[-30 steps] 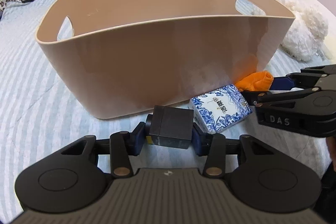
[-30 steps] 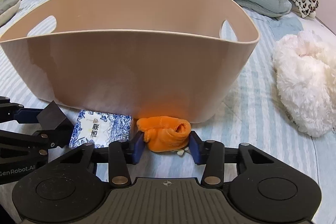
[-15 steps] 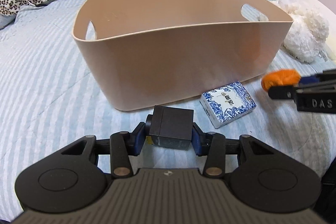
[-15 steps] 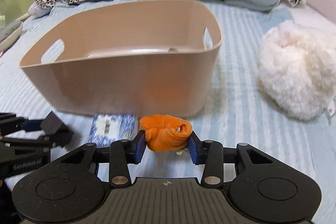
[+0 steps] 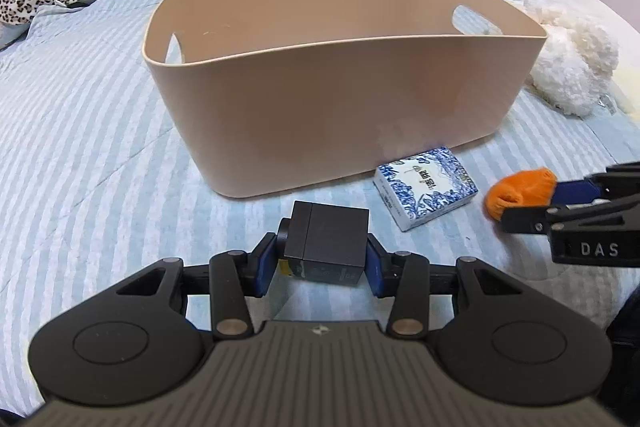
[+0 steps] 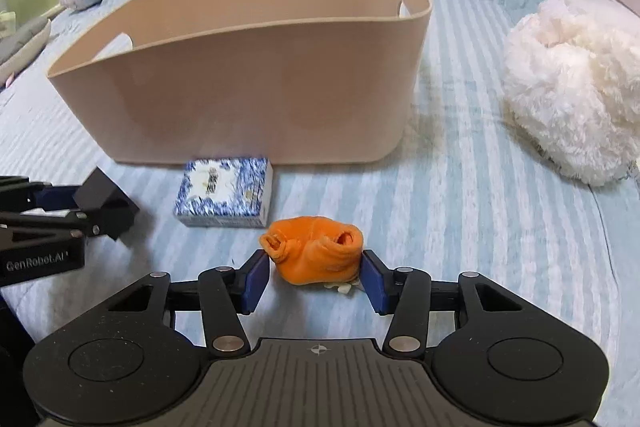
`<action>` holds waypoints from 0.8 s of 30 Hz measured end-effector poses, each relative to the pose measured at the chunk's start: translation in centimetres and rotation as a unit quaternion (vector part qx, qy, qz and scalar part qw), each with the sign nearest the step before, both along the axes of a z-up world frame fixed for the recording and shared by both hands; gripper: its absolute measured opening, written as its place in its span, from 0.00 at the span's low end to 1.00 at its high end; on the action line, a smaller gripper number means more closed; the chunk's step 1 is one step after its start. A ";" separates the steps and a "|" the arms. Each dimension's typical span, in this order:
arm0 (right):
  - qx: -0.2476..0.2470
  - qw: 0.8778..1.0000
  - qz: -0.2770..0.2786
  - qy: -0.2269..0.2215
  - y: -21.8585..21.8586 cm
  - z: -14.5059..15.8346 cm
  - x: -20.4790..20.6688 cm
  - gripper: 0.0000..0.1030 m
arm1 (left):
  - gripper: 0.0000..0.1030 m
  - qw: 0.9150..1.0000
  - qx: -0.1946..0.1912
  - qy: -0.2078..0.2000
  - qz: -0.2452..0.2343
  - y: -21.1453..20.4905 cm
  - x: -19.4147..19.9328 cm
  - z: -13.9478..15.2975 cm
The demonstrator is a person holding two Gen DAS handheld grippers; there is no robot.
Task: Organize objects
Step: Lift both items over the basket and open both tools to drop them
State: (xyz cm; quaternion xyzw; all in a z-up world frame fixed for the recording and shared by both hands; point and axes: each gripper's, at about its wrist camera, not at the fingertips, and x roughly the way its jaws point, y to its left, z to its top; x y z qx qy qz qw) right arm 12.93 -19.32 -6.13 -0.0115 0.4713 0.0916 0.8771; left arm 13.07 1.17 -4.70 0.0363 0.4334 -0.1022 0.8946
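Between our left gripper (image 5: 326, 259) jaws sits a black box (image 5: 329, 242), clamped on its side faces and lifted clear of the bed (image 5: 80, 131); our right gripper (image 6: 314, 277) jaws pinch an orange rolled sock (image 6: 314, 254), also held above the bed. Risks: the sock is soft and bulges past the pads, so it may squeeze out if we tilt; the box is held only near its back end, so it could pivot or clip the beige basket (image 5: 340, 99) rim on the way in. Box long axis runs roughly across the jaws, its front face toward the basket. Sock axis also runs jaw to jaw, openings facing up. Blue-and-white patterned pack (image 6: 226, 193) lies flat just beside the basket wall, not yet picked. White fluffy item (image 6: 572, 87) sits well apart on the right.
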 end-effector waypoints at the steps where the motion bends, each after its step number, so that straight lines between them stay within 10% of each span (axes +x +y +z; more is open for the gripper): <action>1: 0.001 1.000 0.003 -0.003 0.1 0.1 0.0 0.53 | 0.45 1.000 -0.001 0.000 -0.002 0.0 0.0 0.0; 12: 0.024 1.000 0.008 -0.017 0.1 0.6 -0.1 0.55 | 0.45 1.000 0.001 0.005 -0.005 -0.2 -0.1 -0.1; 17: 0.028 0.999 0.003 -0.022 0.0 0.8 0.1 0.16 | 0.45 1.000 0.010 0.002 -0.006 -0.4 -0.1 -0.1; 24: 0.046 0.998 -0.006 -0.035 -0.6 1.5 0.0 0.08 | 0.45 1.000 0.007 -0.006 -0.007 -0.4 -0.5 0.7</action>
